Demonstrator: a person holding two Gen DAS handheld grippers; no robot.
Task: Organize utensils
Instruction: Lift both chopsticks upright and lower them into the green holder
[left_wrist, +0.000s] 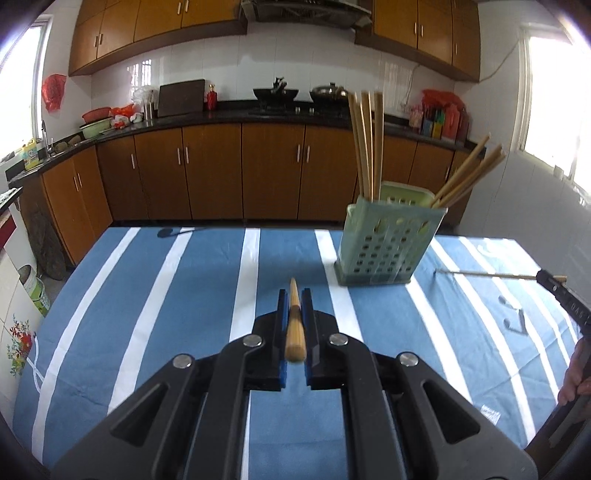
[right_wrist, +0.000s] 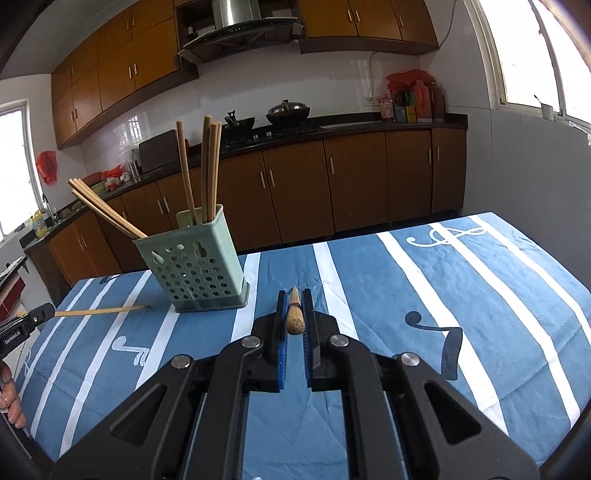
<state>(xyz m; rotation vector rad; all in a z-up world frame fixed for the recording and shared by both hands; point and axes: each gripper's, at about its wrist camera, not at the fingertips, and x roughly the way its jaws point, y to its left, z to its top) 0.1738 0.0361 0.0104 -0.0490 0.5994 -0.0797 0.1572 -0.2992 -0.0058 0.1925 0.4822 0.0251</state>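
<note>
Bamboo chopstick per gripper, L & R

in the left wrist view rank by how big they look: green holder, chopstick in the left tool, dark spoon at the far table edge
1. green holder
2. chopstick in the left tool, enlarged by nearness to the camera
3. dark spoon, far off, so its true size is unsure

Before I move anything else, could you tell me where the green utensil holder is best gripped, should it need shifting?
Probably one upper wall of the green utensil holder, taken from above with one finger inside and one outside. It stands upright and looks too broad to span. Choose the rim stretch between the upright chopsticks and the leaning chopsticks. Both grippers currently hold a chopstick, so one must release first.
</note>
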